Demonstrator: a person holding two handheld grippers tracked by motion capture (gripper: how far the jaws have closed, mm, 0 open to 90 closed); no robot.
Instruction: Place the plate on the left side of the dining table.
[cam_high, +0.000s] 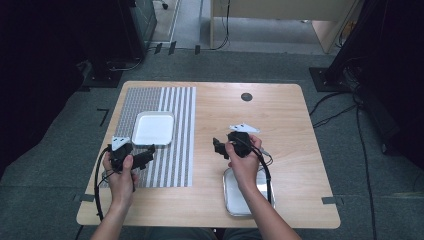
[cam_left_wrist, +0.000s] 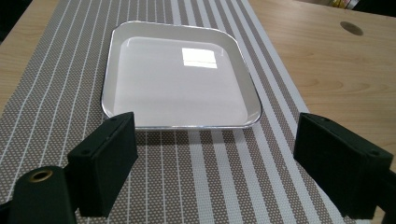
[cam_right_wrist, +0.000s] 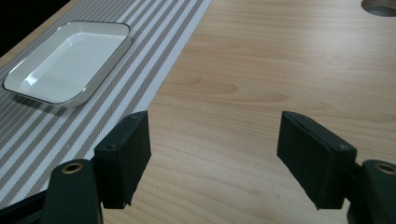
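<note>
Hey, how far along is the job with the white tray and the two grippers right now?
Nothing looks done yet. The white tray sits untouched on the striped mat, and a metal tray lies under the right forearm. In hand: the left gripper faces the white tray with open, empty jaws; the right gripper is open over bare table. Any grasp is still ahead.

High view overhead, gripper views low, sharing white tray (cam_left_wrist: 180, 77)
</note>
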